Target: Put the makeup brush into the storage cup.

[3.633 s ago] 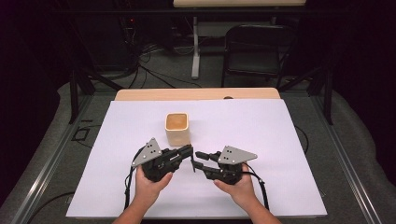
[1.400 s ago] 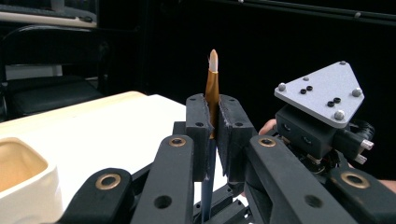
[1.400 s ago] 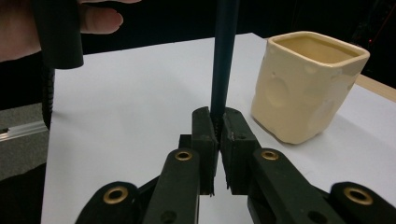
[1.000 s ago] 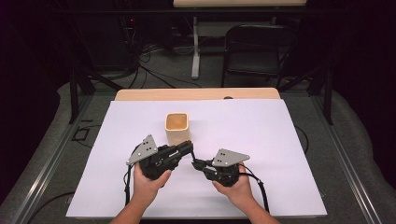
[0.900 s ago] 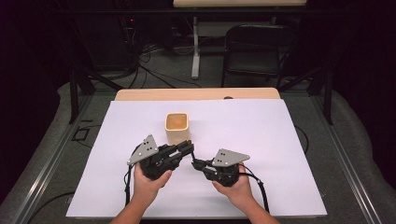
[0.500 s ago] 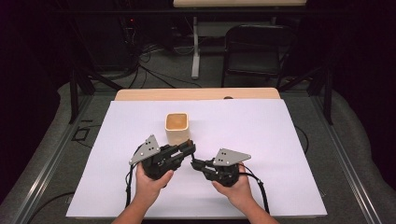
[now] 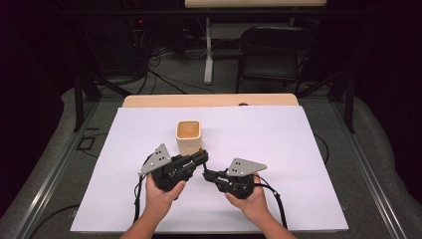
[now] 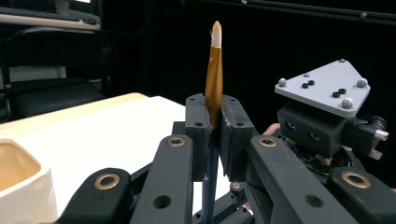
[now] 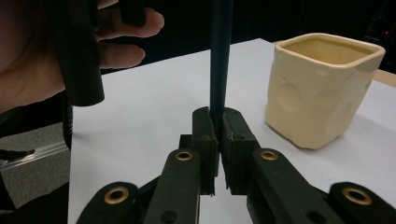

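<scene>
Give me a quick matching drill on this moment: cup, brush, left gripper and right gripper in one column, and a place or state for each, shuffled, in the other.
Things:
1. cream cup
2. brush
3. left gripper
4. right gripper

Places or states:
A. clamped on the gold part, near the pale tip
B. stands upright and free on the white sheet, beyond both grippers
C. clamped on the dark handle
D. spans between both pairs of jaws

Pairs: 1-B, 2-D, 3-A, 4-C
</scene>
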`<state>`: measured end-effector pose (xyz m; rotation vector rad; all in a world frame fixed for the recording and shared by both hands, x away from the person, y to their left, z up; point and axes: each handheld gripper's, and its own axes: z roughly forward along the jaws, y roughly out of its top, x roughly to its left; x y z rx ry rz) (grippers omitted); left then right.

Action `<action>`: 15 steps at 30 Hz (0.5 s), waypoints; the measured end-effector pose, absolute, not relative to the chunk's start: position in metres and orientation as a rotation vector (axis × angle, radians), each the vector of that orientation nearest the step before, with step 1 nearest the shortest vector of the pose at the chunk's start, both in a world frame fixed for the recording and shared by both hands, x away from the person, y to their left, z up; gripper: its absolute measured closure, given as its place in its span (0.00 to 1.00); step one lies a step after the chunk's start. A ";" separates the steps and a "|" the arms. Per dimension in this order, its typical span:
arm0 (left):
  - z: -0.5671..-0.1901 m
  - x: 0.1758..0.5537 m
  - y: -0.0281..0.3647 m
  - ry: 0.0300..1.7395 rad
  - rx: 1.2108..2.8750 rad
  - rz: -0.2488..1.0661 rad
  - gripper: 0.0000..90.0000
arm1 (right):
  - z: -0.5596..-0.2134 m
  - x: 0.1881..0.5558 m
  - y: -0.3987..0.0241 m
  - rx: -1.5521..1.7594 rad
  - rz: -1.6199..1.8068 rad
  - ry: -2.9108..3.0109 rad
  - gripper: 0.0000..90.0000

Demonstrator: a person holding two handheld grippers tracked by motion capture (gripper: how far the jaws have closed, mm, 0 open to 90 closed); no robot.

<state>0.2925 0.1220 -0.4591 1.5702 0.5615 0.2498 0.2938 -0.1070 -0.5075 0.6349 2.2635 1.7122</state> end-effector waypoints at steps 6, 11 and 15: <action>-0.458 0.294 0.120 0.565 1.578 0.261 0.93 | -0.507 0.295 -0.107 0.647 1.705 2.255 0.93; -0.458 0.295 0.121 0.571 1.575 0.266 0.93 | -0.506 0.295 -0.108 0.658 1.692 2.236 0.82; -0.456 0.296 0.124 0.578 1.563 0.277 0.93 | -0.504 0.294 -0.110 0.652 1.699 2.221 0.75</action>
